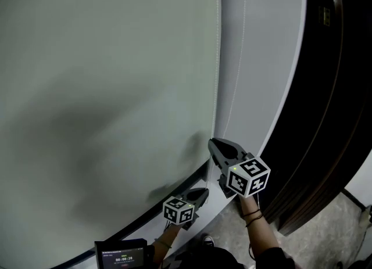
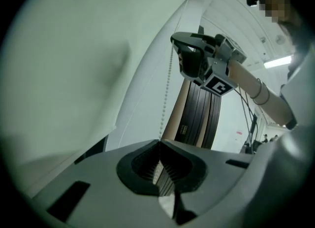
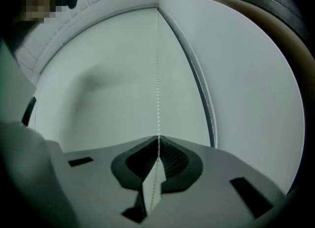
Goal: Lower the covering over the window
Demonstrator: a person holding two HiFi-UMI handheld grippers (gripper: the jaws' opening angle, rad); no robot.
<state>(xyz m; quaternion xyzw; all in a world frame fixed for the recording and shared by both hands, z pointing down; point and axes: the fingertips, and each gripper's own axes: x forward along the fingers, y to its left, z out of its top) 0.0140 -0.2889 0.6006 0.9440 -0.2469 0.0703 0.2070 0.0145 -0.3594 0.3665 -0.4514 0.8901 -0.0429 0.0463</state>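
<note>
One roller blind (image 1: 104,88) ahead of both tools. Two grippers: left gripper (image 1: 202,192) clenched on the single bead chain (image 1: 218,58), lower down; right gripper (image 1: 213,142) clamped on the same chain, just above.

Looks dim, flat and greenish, with soft grey shadows smeared over the blind (image 1: 104,58), glare from a ceiling light strip (image 2: 278,63) in the left gripper view, strong fisheye bending, black vignetted corners, and perhaps slight close-range blur.

Head view steeply downward; both gripper views upward along one shared bead chain (image 3: 158,89)
</note>
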